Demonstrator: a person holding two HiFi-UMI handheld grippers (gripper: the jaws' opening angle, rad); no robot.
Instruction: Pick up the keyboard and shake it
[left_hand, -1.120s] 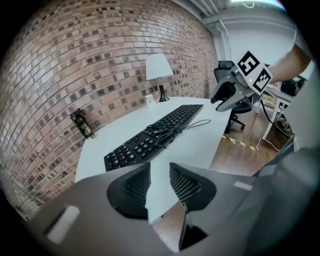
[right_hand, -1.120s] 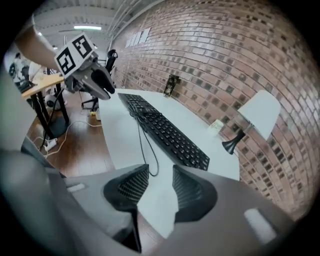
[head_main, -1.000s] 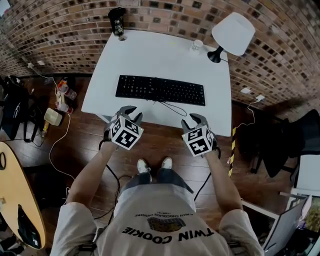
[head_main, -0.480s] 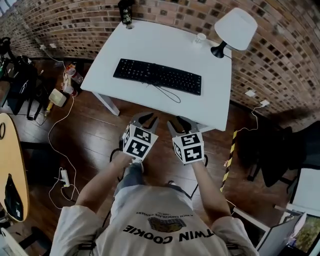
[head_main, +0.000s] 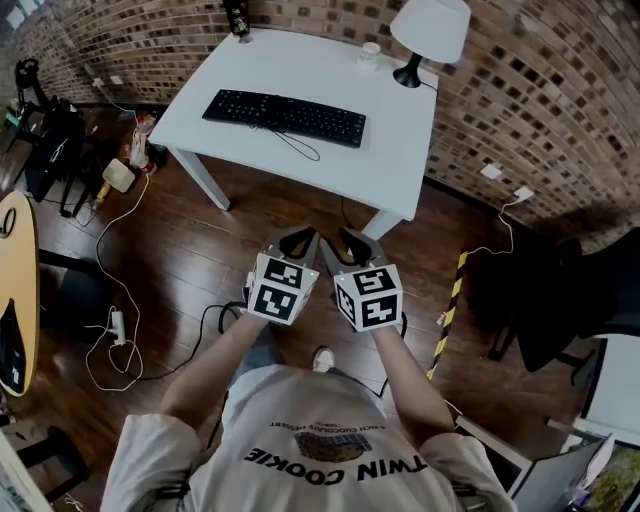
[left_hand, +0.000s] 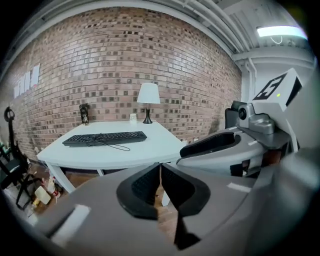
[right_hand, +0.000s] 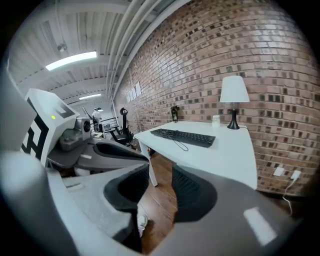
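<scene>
Keyboard (head_main: 284, 117) lay untouched toward the surface's (head_main: 400, 150) left edge, beyond reach. The left gripper (head_main: 300, 240) had just closed its jaws on nothing, and the right gripper (head_main: 354, 242) held its jaws apart, empty.

White bench (head_main: 390, 150) on wood floor (head_main: 200, 260). Black keyboard (head_main: 285, 117) flat on it, its cable (head_main: 300, 148) looped just in front of the keyboard. Behind keyboard's right end: table lamp (head_main: 430, 25), small white cup (head_main: 370, 55) between. Dark can (head_main: 238, 18) behind keyboard's left end.

Black flat keyboard (head_main: 285, 117) on white rectangular surface (head_main: 392, 140), toward 10 o'clock; white-shaded lamp (head_main: 430, 28) at 1 o'clock corner. Left claw (head_main: 300, 240), right claw (head_main: 356, 243) side by side, 6 o'clock of surface, well apart from it.
</scene>
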